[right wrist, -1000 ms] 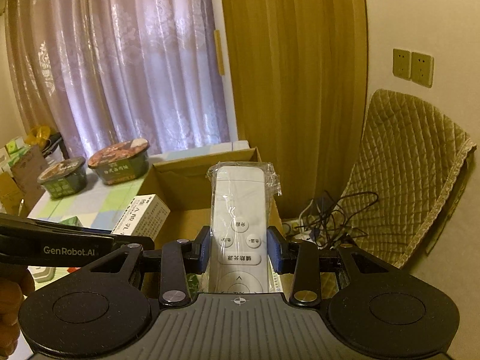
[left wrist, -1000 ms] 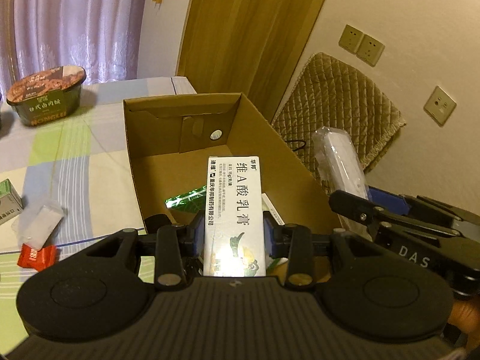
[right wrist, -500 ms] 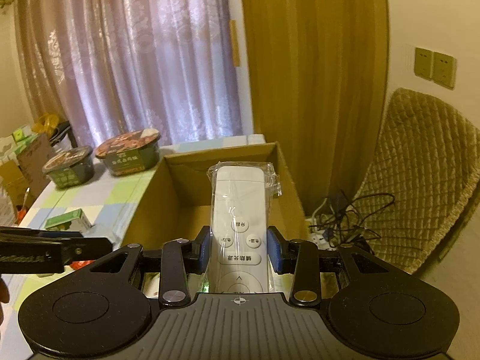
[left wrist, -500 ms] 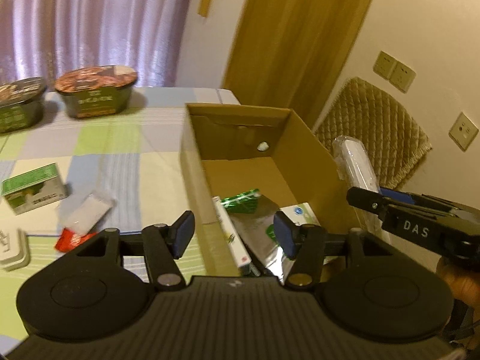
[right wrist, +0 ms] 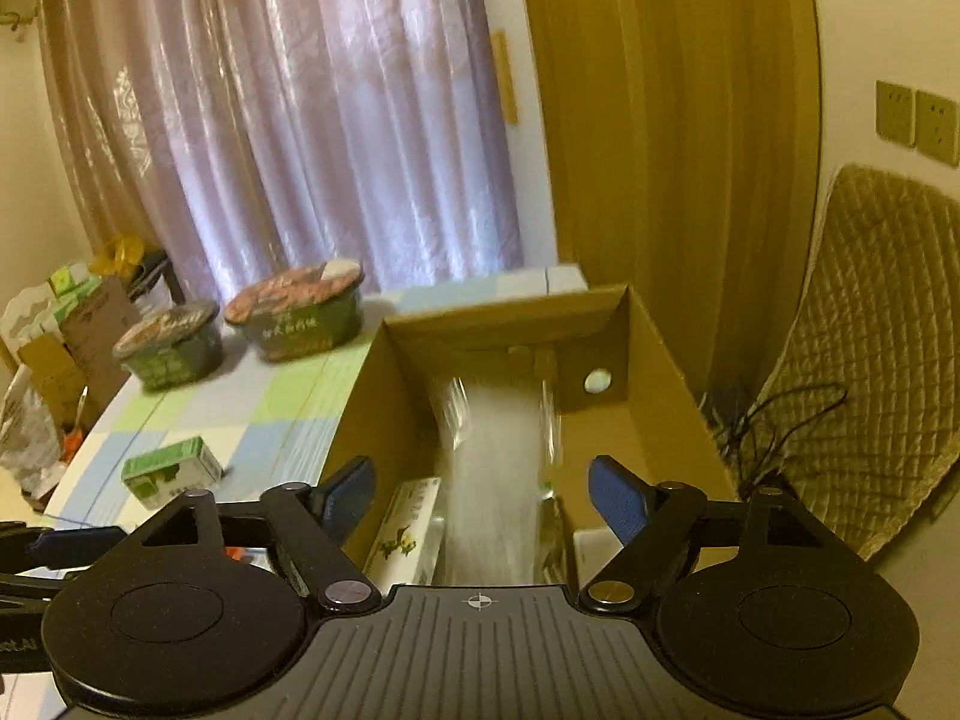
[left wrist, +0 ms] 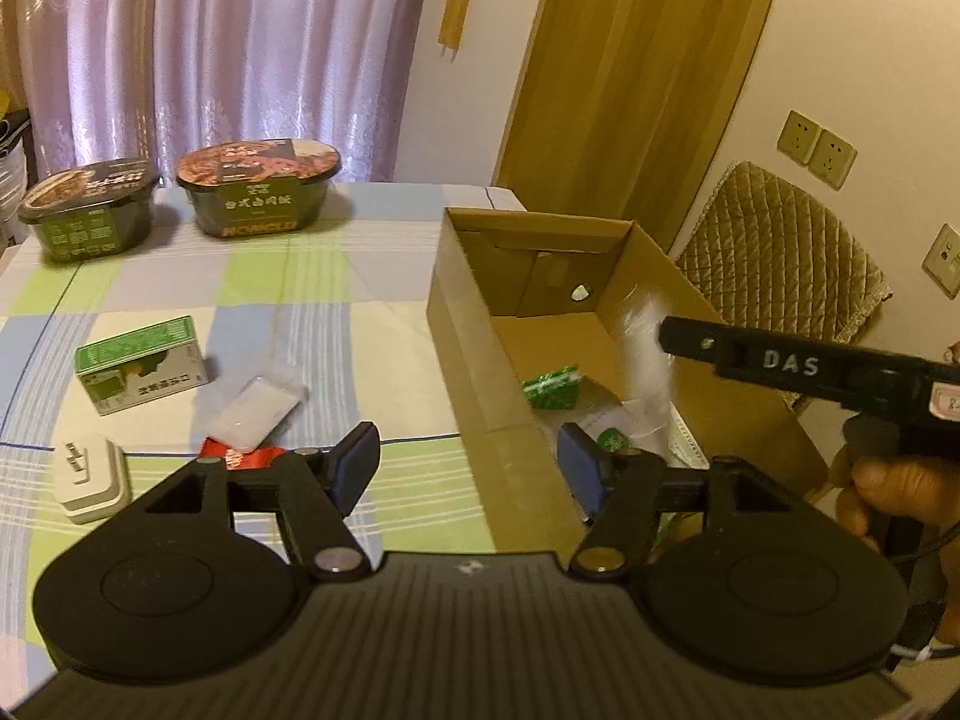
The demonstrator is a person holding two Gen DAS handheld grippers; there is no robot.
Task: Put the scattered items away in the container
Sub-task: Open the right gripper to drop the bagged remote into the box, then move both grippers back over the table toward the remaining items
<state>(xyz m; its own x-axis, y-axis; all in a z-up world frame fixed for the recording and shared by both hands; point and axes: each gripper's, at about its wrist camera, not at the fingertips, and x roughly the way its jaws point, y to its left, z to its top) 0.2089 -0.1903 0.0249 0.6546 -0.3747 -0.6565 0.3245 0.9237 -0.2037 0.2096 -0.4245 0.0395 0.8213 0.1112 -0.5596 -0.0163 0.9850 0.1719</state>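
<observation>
The drop-off step looks to be in hand: the right tool stands with its jaws apart above the cardboard box, and a white, plastic-wrapped remote, blurred, is between them, falling into the box. The left tool is also spread wide and empty near the box's front corner. Next it likely must reach left across the desk for the green carton, the clear packet or the red sachet.

Black tool — blue pads, "DAS" lettering
</observation>
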